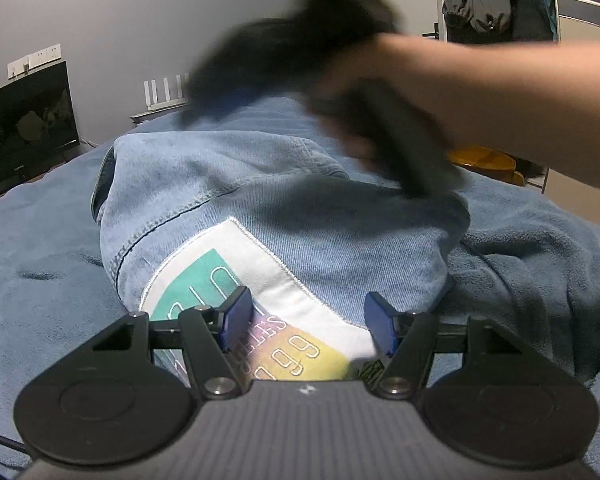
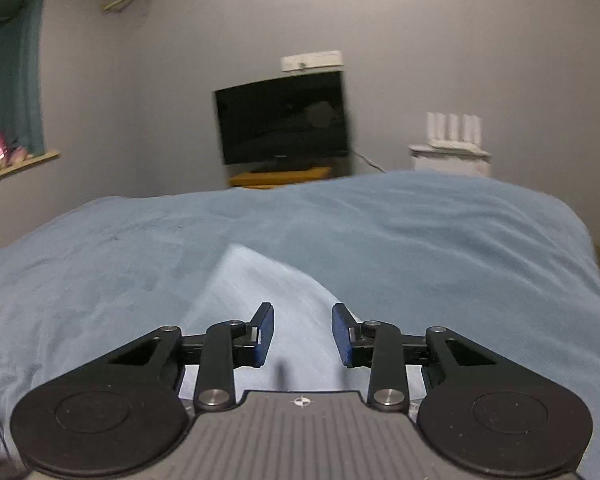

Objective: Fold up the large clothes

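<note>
— Left wrist view first: what do you see there?

— My left gripper (image 1: 306, 322) hangs over a folded denim jacket (image 1: 268, 200), blue pads spread apart and holding nothing. Between them shows the jacket's white patch (image 1: 236, 280) with teal, pink and yellow print. The jacket lies as a compact bundle on the blue blanket (image 1: 40, 260) that covers the bed.

— And your other hand?

— My right forearm (image 1: 520, 100) crosses above the jacket's far side, badly blurred, carrying the dark body of the right gripper (image 1: 400, 152). From its own camera, the right gripper (image 2: 303, 334) has its pads parted too, nothing between them, with pale denim (image 2: 260, 292) just beneath and the blanket (image 2: 420, 240) stretching beyond.

— Any containers?

— Only an open wardrobe (image 1: 500, 4) in the far right corner, with dark clothes hanging inside. What else it holds I cannot tell.

— The room?

— Grey walls, a dark television (image 2: 282, 120) on a wooden stand (image 2: 280, 178), a white router (image 2: 454, 130) on a white unit, and a yellow stool (image 1: 484, 160) past the bed's right edge.

— Room to move?

— Blanket lies bare all around the jacket; the bed's far edge falls away toward the television.
</note>
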Action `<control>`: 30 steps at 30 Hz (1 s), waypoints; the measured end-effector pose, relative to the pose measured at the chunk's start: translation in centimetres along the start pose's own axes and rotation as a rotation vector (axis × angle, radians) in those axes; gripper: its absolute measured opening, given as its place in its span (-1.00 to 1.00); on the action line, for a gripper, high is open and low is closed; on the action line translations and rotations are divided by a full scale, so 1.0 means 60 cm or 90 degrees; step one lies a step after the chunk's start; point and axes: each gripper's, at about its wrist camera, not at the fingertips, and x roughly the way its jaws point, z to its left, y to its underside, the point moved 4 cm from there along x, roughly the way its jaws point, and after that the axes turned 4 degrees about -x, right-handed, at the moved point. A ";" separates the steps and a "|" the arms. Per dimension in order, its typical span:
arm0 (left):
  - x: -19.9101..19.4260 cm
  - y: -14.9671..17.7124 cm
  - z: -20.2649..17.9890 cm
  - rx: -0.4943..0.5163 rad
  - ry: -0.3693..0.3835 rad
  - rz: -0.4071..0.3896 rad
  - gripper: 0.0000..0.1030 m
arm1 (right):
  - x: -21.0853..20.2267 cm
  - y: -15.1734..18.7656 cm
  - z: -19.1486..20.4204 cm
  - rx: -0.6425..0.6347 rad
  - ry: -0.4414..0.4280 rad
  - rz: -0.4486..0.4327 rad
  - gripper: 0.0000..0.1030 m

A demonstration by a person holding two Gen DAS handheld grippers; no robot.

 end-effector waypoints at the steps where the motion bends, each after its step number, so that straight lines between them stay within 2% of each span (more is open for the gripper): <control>1: 0.000 0.000 0.000 -0.001 0.001 -0.001 0.20 | 0.021 -0.012 0.010 -0.008 -0.004 0.010 -0.31; 5: -0.001 0.000 0.001 -0.007 0.005 -0.002 0.20 | 0.121 -0.024 0.027 -0.024 0.005 0.086 -0.35; 8: -0.001 -0.001 0.005 -0.017 0.011 -0.006 0.20 | 0.184 0.003 0.010 -0.025 0.041 0.160 -0.37; 11: 0.004 -0.001 0.009 -0.021 0.022 -0.008 0.20 | 0.225 0.037 -0.008 0.008 0.045 0.222 -0.35; 16: 0.007 -0.004 0.008 -0.013 0.026 -0.011 0.20 | 0.245 0.046 -0.012 0.015 0.047 0.238 -0.29; 18: 0.003 -0.004 0.006 -0.013 0.028 -0.008 0.20 | 0.233 0.038 -0.010 0.024 0.043 0.224 -0.25; 21: 0.002 -0.004 0.006 -0.011 0.026 -0.004 0.20 | 0.179 0.019 -0.035 0.076 0.017 0.156 -0.22; 24: 0.006 -0.004 0.006 -0.012 0.026 -0.003 0.20 | 0.106 0.009 -0.061 0.082 0.026 0.111 -0.21; 27: 0.007 -0.004 0.004 -0.010 0.023 -0.003 0.20 | 0.051 0.021 -0.079 0.037 0.049 0.104 -0.19; 30: 0.007 -0.004 0.003 -0.009 0.022 -0.001 0.20 | 0.040 0.058 -0.089 0.003 0.077 0.143 -0.20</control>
